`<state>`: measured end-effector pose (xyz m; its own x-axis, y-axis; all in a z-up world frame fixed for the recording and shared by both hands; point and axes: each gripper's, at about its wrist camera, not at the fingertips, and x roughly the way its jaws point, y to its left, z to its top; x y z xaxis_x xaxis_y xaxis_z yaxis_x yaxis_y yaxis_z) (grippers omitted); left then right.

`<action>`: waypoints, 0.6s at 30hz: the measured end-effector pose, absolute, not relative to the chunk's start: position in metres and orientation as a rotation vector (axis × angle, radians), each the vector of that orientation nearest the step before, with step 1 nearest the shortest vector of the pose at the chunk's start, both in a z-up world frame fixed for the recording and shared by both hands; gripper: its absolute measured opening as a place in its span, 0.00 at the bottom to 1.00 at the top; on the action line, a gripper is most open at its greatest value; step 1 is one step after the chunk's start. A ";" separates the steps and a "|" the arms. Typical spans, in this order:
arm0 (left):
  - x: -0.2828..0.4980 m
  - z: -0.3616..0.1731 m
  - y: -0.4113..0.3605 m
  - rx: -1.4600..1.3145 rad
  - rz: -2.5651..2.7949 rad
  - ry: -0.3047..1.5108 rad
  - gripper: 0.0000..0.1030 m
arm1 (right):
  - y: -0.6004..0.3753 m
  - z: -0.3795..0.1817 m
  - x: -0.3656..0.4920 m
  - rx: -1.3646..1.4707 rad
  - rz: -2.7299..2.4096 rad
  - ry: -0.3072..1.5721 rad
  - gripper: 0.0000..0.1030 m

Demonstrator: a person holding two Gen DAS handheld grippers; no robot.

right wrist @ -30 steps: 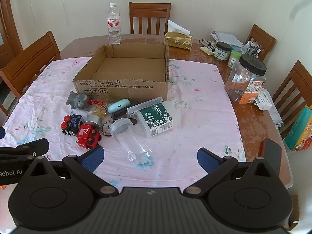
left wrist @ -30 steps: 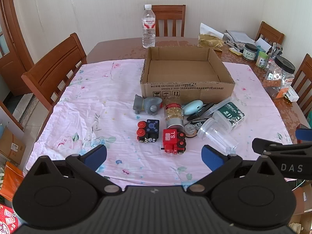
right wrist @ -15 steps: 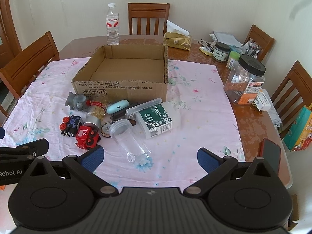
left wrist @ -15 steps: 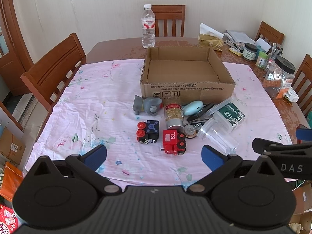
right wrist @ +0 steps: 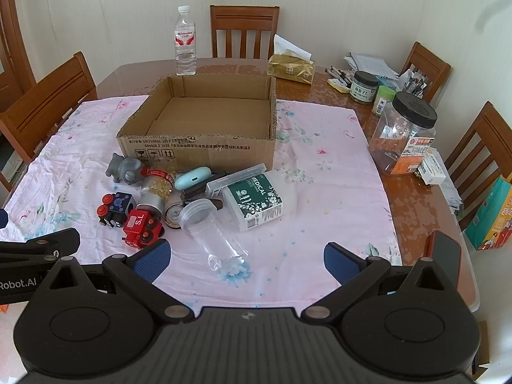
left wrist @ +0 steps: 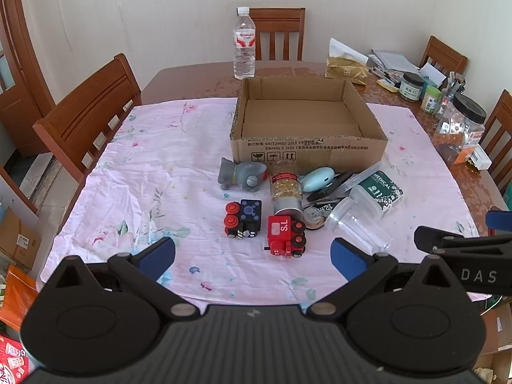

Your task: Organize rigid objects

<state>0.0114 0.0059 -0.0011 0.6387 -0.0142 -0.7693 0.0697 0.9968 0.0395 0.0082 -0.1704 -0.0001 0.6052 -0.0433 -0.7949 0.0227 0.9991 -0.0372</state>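
Cardboard box (left wrist: 308, 128) bare inside, clear jar (right wrist: 212, 230) lying empty, both hand-held grippers (left wrist: 252, 257) (right wrist: 244, 257) wide, holding nothing

Both grippers' jaws wide apart

home dining room | wooden chairs (left wrist: 86, 112) round clothed table (right wrist: 412, 198) (household clutter)

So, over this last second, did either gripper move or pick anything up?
Barely anything. The right gripper has crept slightly forward toward the pile; the left gripper held position. Both remain open and empty. The toys, clear jar and cardboard box lie unmoved.
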 end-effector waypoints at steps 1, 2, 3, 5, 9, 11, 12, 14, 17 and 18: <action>0.012 -0.001 0.006 0.067 -0.048 0.877 0.99 | -0.170 0.000 0.010 -0.024 -0.039 0.921 1.00; 0.012 -0.001 0.006 0.067 -0.049 0.878 0.99 | -0.170 0.000 0.011 -0.024 -0.039 0.921 1.00; 0.013 -0.001 0.005 0.066 -0.050 0.879 0.99 | -0.171 0.000 0.011 -0.024 -0.039 0.921 1.00; 0.014 -0.001 0.004 0.062 -0.052 0.881 0.99 | -0.171 -0.001 0.011 -0.023 -0.039 0.922 1.00; 0.017 -0.002 0.005 0.058 -0.054 0.886 0.99 | -0.171 -0.001 0.013 -0.026 -0.040 0.922 1.00; 0.017 -0.002 0.005 0.058 -0.054 0.886 0.99 | -0.171 -0.001 0.015 -0.026 -0.041 0.921 1.00; 0.017 -0.002 0.005 0.058 -0.055 0.886 0.99 | -0.172 -0.002 0.015 -0.025 -0.039 0.921 1.00; 0.018 -0.004 0.006 0.057 -0.060 0.884 0.99 | -0.172 -0.003 0.015 -0.024 -0.036 0.919 1.00; 0.021 -0.007 0.007 0.052 -0.068 0.889 0.99 | -0.171 -0.007 0.017 -0.027 -0.030 0.918 1.00; 0.022 -0.008 0.007 0.053 -0.068 0.892 0.99 | -0.171 -0.009 0.018 -0.033 -0.028 0.919 1.00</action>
